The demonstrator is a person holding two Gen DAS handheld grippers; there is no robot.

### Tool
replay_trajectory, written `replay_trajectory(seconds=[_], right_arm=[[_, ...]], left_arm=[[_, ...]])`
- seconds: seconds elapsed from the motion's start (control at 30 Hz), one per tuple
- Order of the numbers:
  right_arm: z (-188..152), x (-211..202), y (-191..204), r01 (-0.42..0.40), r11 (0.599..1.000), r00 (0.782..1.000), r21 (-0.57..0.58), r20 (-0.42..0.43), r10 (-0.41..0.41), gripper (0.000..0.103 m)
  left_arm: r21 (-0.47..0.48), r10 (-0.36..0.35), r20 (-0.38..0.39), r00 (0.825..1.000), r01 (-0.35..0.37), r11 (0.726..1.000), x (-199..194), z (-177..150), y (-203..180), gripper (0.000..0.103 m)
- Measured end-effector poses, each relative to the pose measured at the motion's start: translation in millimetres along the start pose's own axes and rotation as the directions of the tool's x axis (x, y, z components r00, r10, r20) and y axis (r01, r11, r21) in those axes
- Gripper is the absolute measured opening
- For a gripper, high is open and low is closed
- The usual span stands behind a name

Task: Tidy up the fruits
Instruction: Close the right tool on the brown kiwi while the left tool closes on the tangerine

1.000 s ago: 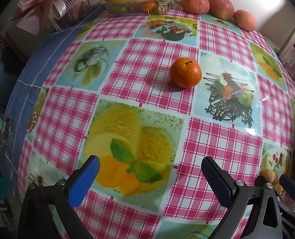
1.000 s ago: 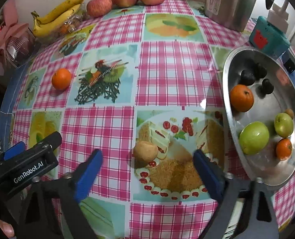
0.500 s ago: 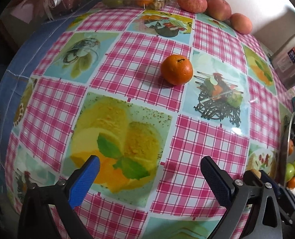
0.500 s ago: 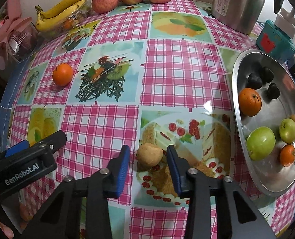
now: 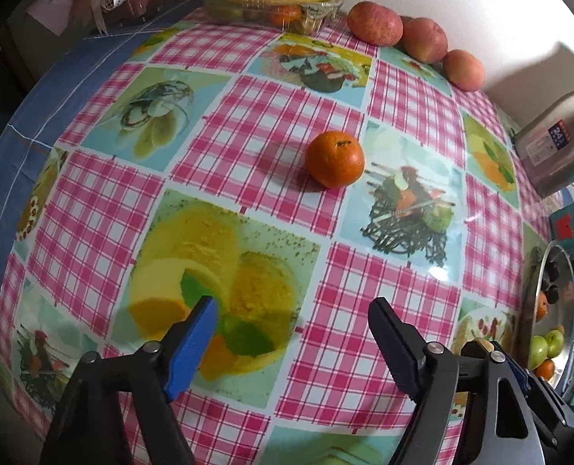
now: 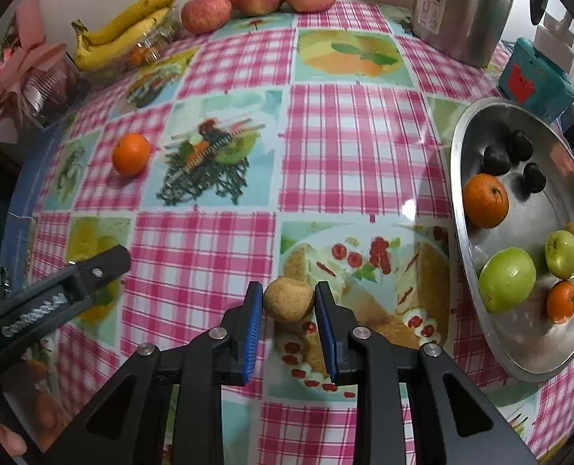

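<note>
While the left gripper (image 5: pixel 293 333) hangs over the checked tablecloth (image 5: pixel 248 124), its jaws have just been closing yet stand apart with nothing between them; the orange (image 5: pixel 335 159) lies well ahead of the fingertips, stem mark up – round, no long axis; the steel kettle (image 5: pixel 558 147) has a label reading "24".

Seen from the right wrist, the right gripper (image 6: pixel 289 302) is clamped on the small brown fruit (image 6: pixel 288 299), both pads pressing its sides – roundish, on the cloth; the metal tray (image 6: pixel 480 333) lies to the right; the other gripper's lettering is blurred.
</note>
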State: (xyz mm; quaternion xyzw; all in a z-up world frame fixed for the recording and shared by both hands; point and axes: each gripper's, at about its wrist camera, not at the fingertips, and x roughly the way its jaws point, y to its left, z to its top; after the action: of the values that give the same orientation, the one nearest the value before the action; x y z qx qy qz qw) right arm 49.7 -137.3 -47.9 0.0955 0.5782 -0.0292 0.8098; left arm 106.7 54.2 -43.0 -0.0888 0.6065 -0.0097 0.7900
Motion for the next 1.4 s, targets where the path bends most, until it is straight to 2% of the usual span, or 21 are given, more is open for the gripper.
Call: replay_trajectory(seconds=[0.37,0.5,0.73,1.03,1.4], right_arm=[[13,-13,-4,0.014,1.000,0.998,0.007,0.060,-0.014,0.028],[20,-12,-9,0.024,1.000,0.997,0.013,0.068,-0.025,0.028],[32,-11,-14,0.021,0.999,0.996,0.027,0.088,-0.023,0.028],[37,1,-18,0.017,0.999,0.997,0.039,0.069,-0.019,0.028],[36,2,-19,0.038,0.999,0.998,0.035,0.050,-0.040,0.028]], left_arm=[[0.006,-0.070,0.086,0.994,0.070,0.998,-12,31,-11,0.071],[-0.005,-0.094,0.094,0.991,0.095,0.995,-6,42,-13,0.062],[-0.019,-0.092,0.091,0.992,0.094,0.995,11,59,-14,0.052],[-0.009,-0.095,0.115,0.989,0.097,0.995,22,76,-20,0.050],[-0.006,-0.096,0.101,0.990,0.098,0.995,35,74,-23,0.044]])
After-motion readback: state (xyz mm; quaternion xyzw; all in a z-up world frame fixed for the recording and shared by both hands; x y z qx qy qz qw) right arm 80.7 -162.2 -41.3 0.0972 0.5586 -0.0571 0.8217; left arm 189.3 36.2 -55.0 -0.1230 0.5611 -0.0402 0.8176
